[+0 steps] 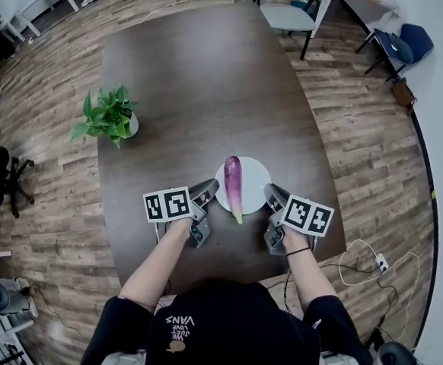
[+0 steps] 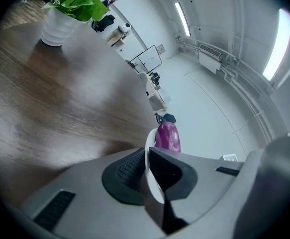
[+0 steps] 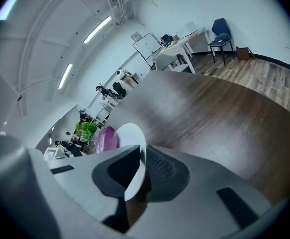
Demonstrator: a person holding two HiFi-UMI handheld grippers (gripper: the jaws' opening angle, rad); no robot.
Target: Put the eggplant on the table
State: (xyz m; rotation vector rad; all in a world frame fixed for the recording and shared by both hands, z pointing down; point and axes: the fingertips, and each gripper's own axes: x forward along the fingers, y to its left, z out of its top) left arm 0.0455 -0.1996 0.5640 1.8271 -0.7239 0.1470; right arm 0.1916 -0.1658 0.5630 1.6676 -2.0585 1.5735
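From the head view I have both grippers on the white plate [image 1: 256, 173], one at each side, near my edge of the dark brown bench [image 1: 191, 74]. The left gripper [image 1: 208, 191] pinches the plate's left rim, and in its own view the two dark pads are pressed onto the thin white edge [image 2: 150, 176] with the rim sandwiched between them. The right gripper [image 1: 272, 195] does the same at the opposite rim: its jaws are clamped on the plate edge [image 3: 133, 138], one pad above and one below. The eggplant [image 1: 233, 182] lies on the plate, lengthwise away from me, its purple body across the middle and its green stem end hanging just over the near rim, between the two grippers. It shows as a purple bulge behind the rim in the left gripper view [image 2: 167, 136] and again in the right gripper view [image 3: 106, 139] (so it sits on the plate, not on the bench surface). I cannot tell whether the plate rests on the bench or is held slightly off it. A potted plant [image 1: 111, 116] in a white pot stands on the bench's left side, well apart from the plate. A blue chair [image 1: 404, 44] sits on the wood floor [image 1: 358, 135] off to the right.
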